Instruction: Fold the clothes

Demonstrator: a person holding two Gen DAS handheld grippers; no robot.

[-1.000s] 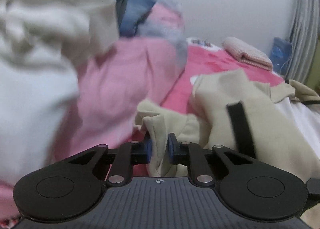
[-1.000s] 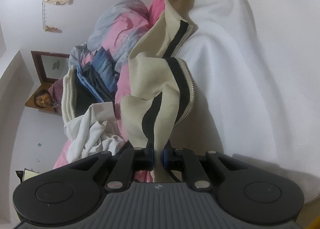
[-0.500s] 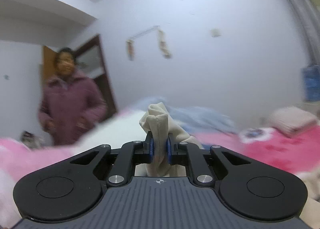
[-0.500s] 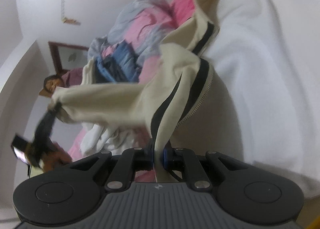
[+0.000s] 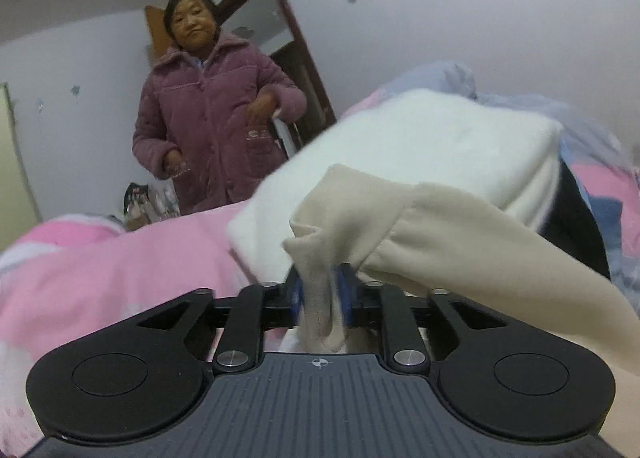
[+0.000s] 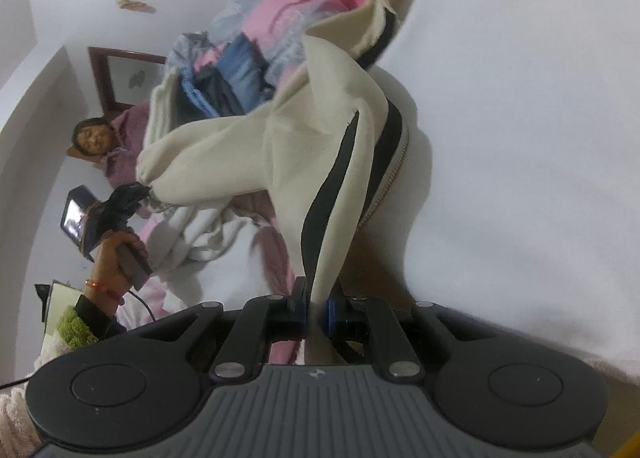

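Between both grippers hangs a cream jacket: left gripper and right gripper jaws clamped on it; woman at 11 o'clock.

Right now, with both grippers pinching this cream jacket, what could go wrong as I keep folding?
1. The left hand-held gripper pinches only a bunched sleeve end of the cream jacket; a pull may slip it free.
2. The right hand-held gripper grips near the zipper, which may snag.
3. The stretched sleeve hangs beside the stacked clothes pile and could topple it.
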